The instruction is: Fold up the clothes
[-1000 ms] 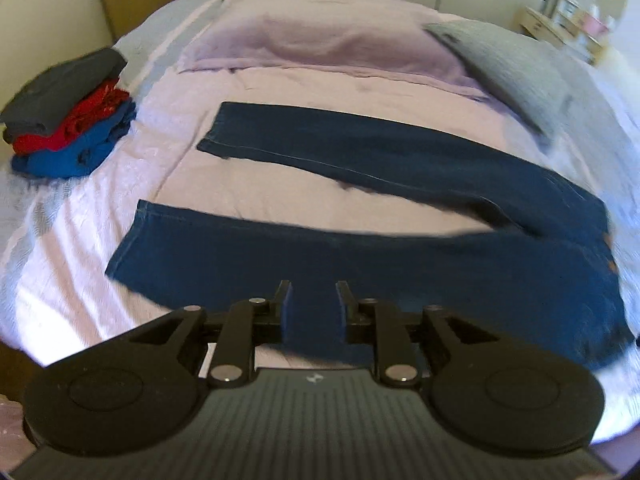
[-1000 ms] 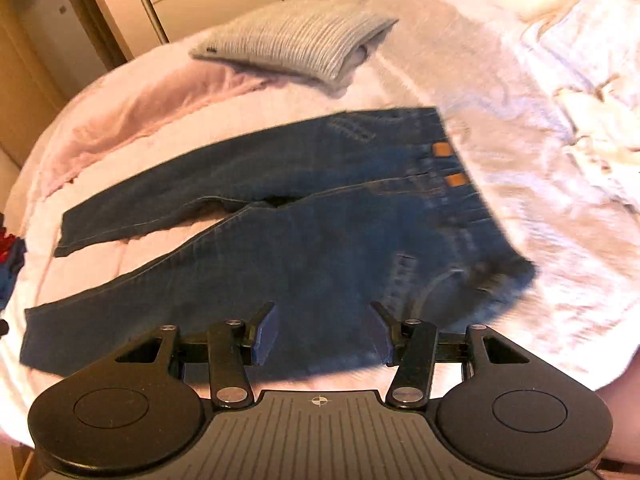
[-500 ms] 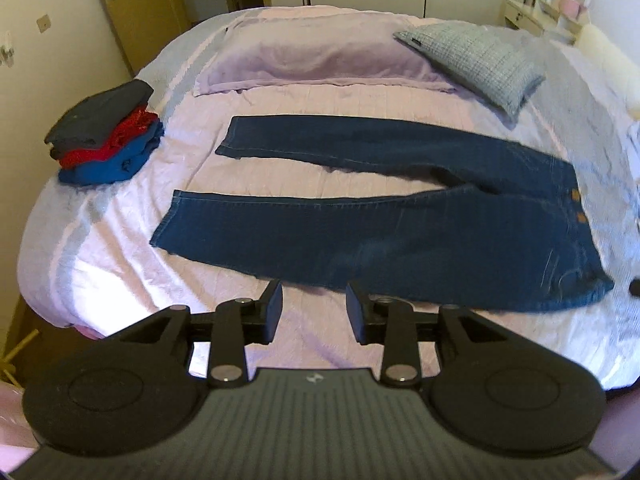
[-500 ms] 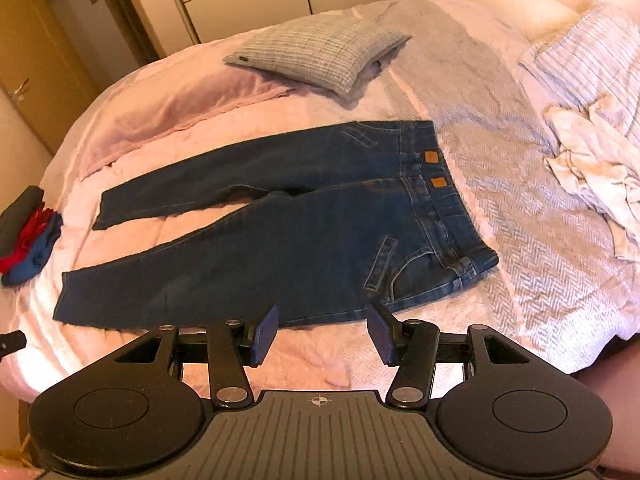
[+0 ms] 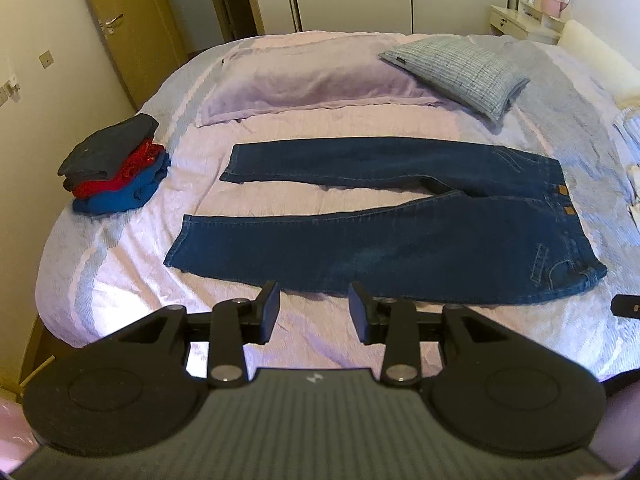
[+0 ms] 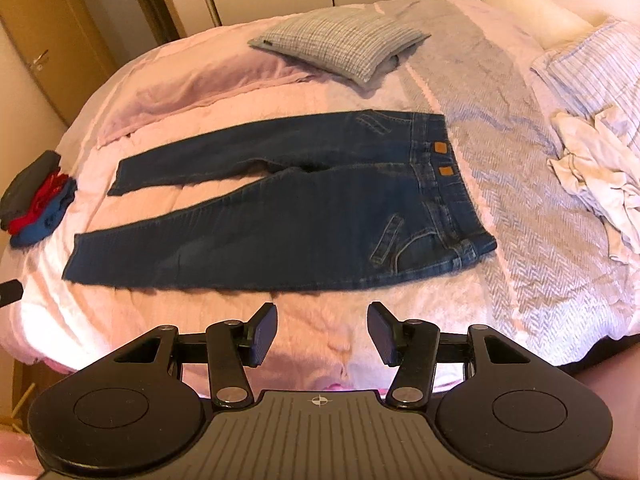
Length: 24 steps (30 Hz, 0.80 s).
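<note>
Jeans (image 5: 400, 236) are spread flat mid-bed, legs splayed left, waist right, laid out for folding. Left gripper (image 5: 313, 312), jaws just opened, and right gripper (image 6: 322, 334) are held wide and empty, near edge.

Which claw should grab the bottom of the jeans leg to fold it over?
The left claw, probably: it is open and empty, and the leg ends of the jeans lie toward its side.

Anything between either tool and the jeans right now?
Nothing visible. The jeans lie flat on the bed, only bare bedspread between them and the left tool, whose jaws have just been opening with nothing between them, and the open right tool.
</note>
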Available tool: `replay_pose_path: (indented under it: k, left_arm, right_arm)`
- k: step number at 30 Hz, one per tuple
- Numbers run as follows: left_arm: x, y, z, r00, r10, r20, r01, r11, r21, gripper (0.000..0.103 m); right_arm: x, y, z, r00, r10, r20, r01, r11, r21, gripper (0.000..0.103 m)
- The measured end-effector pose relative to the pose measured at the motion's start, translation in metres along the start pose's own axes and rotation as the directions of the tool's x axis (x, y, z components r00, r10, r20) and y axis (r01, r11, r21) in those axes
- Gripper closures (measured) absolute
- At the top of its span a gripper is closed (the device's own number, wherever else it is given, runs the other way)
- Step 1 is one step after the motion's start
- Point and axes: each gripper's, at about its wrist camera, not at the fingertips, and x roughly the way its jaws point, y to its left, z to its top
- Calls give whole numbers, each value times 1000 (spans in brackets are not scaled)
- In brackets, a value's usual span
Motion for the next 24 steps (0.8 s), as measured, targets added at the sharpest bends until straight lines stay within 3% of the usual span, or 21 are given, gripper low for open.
replay_pose_path:
  k: [24]
  left_arm:
    - [-23, 16, -31, 1000, -1, 2, 1, 1000, -31, 68]
  right_arm:
    - [-24, 12, -31, 1000, -15, 6, 15, 1000, -24, 49]
